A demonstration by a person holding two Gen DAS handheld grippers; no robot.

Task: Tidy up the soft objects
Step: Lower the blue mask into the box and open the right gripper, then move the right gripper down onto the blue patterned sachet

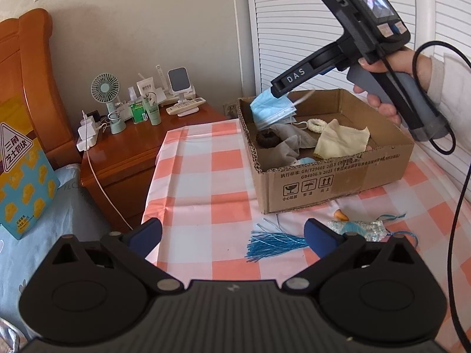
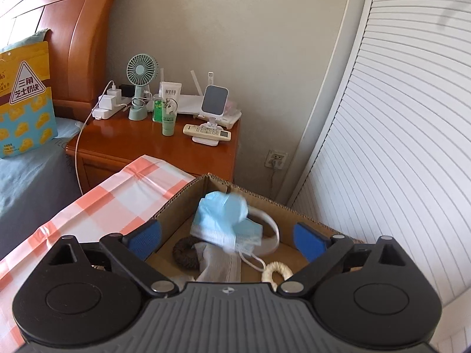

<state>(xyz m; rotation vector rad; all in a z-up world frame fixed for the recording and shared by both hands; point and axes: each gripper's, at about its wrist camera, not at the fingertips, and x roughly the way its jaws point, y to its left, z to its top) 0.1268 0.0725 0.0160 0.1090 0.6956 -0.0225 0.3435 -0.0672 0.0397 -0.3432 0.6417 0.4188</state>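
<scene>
A cardboard box (image 1: 338, 176) stands on the pink-and-white checked cloth (image 1: 206, 176). Inside lie a dark scrunchie (image 1: 266, 138), a grey cloth (image 1: 290, 141), a cream scrunchie (image 1: 316, 125) and a yellow cloth (image 1: 341, 142). My right gripper (image 1: 278, 88), held by a hand, hovers over the box's far left corner. In the right wrist view this gripper (image 2: 226, 229) is open, and a blurred blue face mask (image 2: 223, 217) hangs loose between the spread fingers without touching the pads. My left gripper (image 1: 232, 229) is open and empty over the cloth, beside a blue tassel (image 1: 273, 245) and a glittery trinket (image 1: 356, 229).
A wooden nightstand (image 2: 188, 153) left of the box carries a small fan (image 2: 141, 70), bottles, a remote and a power strip with a white cable. A bed with a snack bag (image 1: 20, 176) lies at the left. A white louvred door (image 2: 397, 147) stands behind the box.
</scene>
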